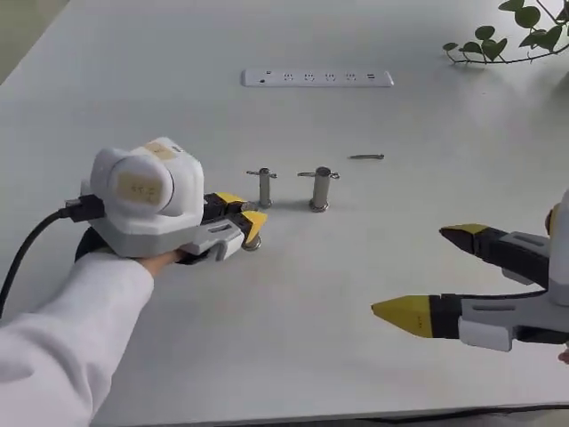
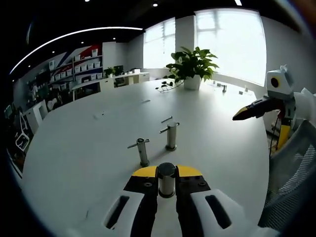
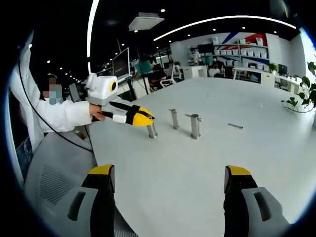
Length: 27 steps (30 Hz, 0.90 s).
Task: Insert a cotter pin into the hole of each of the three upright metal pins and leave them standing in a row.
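Metal pin nearest the person stands upright on the bench, clamped between the yellow-tipped fingers of the left gripper. In the head view only its base shows below the fingertips.

Just beyond it, in the same row, stands a second metal pin with a cotter pin through its top. Next to that is the third metal pin, also upright and also carrying a cotter pin. A loose cotter pin lies flat on the bench a little past the third one.

The right gripper is held above the near right part of the bench, well apart from the row. Its fingers are spread wide with nothing between them.

Farther back, a white power strip lies on the bench, and leafy plant stems reach in at the far right corner.
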Available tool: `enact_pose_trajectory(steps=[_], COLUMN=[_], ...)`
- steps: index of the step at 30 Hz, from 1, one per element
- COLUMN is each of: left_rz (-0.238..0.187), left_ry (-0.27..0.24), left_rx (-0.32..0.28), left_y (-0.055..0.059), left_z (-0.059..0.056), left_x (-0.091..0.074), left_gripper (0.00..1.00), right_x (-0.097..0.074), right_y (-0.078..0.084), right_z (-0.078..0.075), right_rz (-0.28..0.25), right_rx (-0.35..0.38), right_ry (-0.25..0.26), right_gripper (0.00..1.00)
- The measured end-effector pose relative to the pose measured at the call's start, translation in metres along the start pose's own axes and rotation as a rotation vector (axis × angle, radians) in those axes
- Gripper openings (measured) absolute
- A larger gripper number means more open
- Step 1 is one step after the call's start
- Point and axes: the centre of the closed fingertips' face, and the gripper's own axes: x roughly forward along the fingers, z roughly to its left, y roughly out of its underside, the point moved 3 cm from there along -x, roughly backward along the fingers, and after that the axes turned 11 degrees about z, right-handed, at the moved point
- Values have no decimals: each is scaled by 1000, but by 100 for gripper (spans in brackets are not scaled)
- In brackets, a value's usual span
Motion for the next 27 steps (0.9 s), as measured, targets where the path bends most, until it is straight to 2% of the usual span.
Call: enact_pose_trajectory(steps=[8, 12, 15, 20, 22, 27], left_rz=[0, -3, 9, -6, -8, -13], left_ry=[32, 50, 48, 47, 63, 58], left_rx=[19, 54, 58, 31, 60, 78], left_y=[6, 10, 14, 14, 14, 15], left_z=[-7, -11, -12, -8, -11, -12], left_x=[1, 2, 3, 3, 3, 3], left_gripper=[10, 10, 10, 11, 11, 12], right_x=[1, 2, 2, 3, 3, 5], right_y=[1, 1, 1, 1, 1, 2], right_z=[2, 3, 3, 2, 1, 2], right_rz=[4, 6, 5, 8, 9, 14], right_rx=[-1, 0, 2, 0, -1, 5], right_ry=[-2, -5, -7, -2, -1, -5], right_gripper=[90, 90, 90, 89, 89, 89])
